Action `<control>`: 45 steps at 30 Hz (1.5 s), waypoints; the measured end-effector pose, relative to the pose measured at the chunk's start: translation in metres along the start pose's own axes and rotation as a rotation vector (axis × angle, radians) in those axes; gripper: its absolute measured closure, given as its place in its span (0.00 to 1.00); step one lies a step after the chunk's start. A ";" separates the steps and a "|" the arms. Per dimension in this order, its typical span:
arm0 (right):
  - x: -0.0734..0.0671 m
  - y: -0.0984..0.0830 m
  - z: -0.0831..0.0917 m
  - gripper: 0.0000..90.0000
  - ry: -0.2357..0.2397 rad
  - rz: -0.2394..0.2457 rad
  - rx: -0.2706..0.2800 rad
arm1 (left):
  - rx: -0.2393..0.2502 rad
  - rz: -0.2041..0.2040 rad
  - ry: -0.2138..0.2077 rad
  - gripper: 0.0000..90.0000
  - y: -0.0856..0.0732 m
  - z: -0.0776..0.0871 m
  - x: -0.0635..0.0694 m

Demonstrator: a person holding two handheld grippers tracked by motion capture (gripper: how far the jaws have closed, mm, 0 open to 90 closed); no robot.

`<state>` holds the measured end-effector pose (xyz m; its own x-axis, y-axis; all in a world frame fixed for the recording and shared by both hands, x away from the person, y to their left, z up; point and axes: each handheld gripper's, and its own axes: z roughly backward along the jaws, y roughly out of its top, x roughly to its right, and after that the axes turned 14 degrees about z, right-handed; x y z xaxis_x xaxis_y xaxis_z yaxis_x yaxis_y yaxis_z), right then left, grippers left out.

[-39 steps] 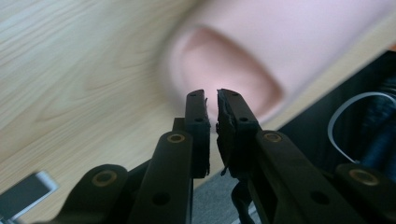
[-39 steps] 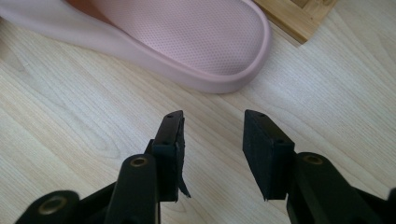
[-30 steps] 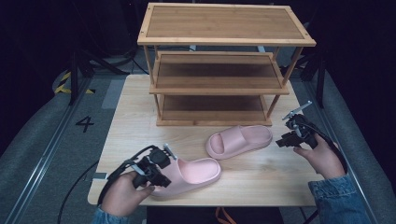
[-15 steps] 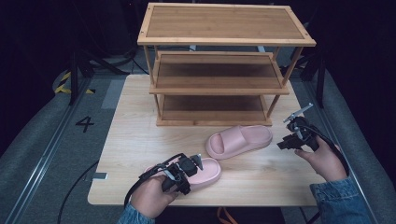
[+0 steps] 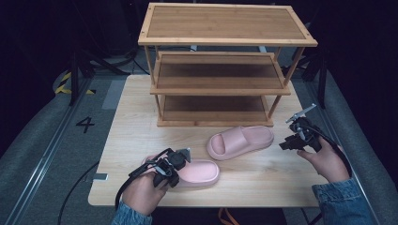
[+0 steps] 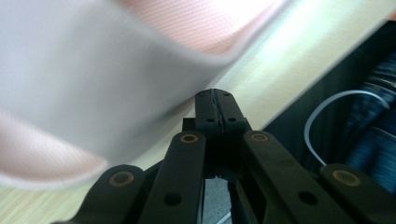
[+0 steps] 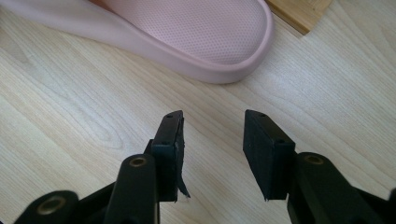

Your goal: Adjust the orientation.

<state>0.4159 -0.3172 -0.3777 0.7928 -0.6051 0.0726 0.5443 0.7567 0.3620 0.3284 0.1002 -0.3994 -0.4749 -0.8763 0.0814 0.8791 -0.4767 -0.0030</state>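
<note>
The left hand-held gripper (image 5: 174,165) is closed empty beside the near pink slipper (image 5: 197,171). The right hand-held gripper (image 7: 212,140) is held apart above the counter (image 7: 70,116), near the far pink slipper (image 7: 201,28).

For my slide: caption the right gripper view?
Open right gripper hovering above the wooden table, facing a pink slipper.

Left gripper (image 5: 172,165) jaws closed together, right gripper (image 5: 294,138) jaws apart, held level
</note>
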 end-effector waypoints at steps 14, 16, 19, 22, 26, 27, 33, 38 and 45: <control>0.000 -0.002 -0.002 0.65 0.005 -0.010 -0.005 | 0.139 0.154 -0.014 0.98 0.007 0.001 -0.050; 0.000 -0.003 -0.002 0.65 0.003 -0.009 -0.004 | 0.150 0.176 -0.041 0.95 0.006 0.002 -0.053; 0.001 -0.006 0.001 0.65 0.000 -0.015 -0.001 | 0.183 0.141 -0.041 0.90 0.000 0.011 -0.040; 0.002 -0.007 0.002 0.65 -0.004 -0.020 0.003 | 0.226 0.102 -0.042 0.92 -0.003 0.020 -0.026; 0.000 -0.005 0.001 0.66 -0.001 -0.009 0.002 | 0.257 0.007 -0.103 0.99 0.005 0.028 0.003; 0.000 -0.005 0.001 0.66 -0.001 -0.009 0.002 | 0.257 0.007 -0.103 0.99 0.005 0.028 0.003; -0.005 -0.006 -0.001 0.65 0.004 0.006 -0.004 | 0.223 0.093 -0.023 0.99 0.026 0.003 0.000; -0.006 -0.005 -0.004 0.65 0.006 0.005 -0.011 | 0.191 0.082 0.002 0.99 0.027 -0.002 -0.001; -0.006 -0.004 -0.004 0.65 0.009 0.012 -0.010 | 0.189 0.135 0.004 0.98 0.014 0.005 -0.032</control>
<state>0.4107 -0.3156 -0.3835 0.8016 -0.5939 0.0688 0.5376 0.7663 0.3518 0.3557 0.1217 -0.3965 -0.3520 -0.9318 0.0885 0.9267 -0.3336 0.1732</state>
